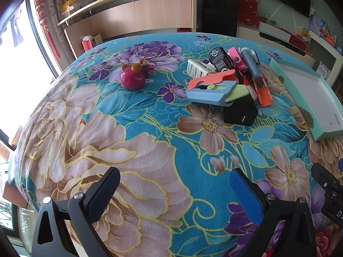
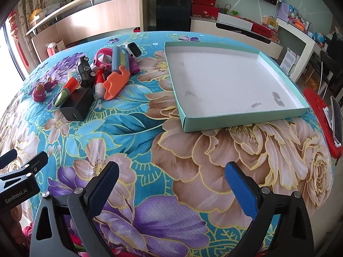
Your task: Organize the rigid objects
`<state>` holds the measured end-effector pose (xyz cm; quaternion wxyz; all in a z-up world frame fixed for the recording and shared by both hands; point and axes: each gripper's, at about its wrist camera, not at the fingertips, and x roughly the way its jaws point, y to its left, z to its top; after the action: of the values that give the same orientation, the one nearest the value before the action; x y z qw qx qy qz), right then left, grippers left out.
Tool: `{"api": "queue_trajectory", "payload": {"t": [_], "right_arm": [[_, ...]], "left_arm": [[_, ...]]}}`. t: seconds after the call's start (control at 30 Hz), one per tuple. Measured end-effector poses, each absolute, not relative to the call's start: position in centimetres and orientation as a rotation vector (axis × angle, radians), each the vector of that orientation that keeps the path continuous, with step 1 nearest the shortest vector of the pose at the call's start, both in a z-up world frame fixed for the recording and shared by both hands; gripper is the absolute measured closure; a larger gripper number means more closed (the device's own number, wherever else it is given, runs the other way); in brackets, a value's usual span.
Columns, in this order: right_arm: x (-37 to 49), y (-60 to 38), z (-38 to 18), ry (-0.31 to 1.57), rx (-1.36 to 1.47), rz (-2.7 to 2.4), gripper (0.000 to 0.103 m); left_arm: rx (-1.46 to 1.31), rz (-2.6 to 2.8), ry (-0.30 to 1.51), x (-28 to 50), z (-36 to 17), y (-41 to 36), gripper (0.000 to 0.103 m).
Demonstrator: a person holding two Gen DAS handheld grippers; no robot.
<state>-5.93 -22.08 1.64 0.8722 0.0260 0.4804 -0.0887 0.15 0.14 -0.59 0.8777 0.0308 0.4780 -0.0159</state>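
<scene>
A pile of small rigid objects lies on the floral cloth: a black charger block, a blue and orange plastic tool, a black toy car, a white comb, an orange piece and a pink band. A magenta toy figure sits apart on the left. An empty shallow teal box lies to the right. My left gripper and right gripper are open and empty, near the front, well short of the objects.
The table's far edge faces a wooden counter and a black cabinet. A red stool with a phone on it stands off the table's right edge. The other gripper shows at each view's side.
</scene>
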Motion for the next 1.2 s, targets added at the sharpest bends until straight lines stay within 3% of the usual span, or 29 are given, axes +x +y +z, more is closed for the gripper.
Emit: {"api": "queue_trajectory", "payload": {"t": [1.2], "right_arm": [[-5.76, -22.05, 1.48, 1.012, 0.055, -0.185, 0.004]], "left_arm": [[0.098, -0.016, 0.988, 0.00, -0.60, -0.30, 0.000]]}}
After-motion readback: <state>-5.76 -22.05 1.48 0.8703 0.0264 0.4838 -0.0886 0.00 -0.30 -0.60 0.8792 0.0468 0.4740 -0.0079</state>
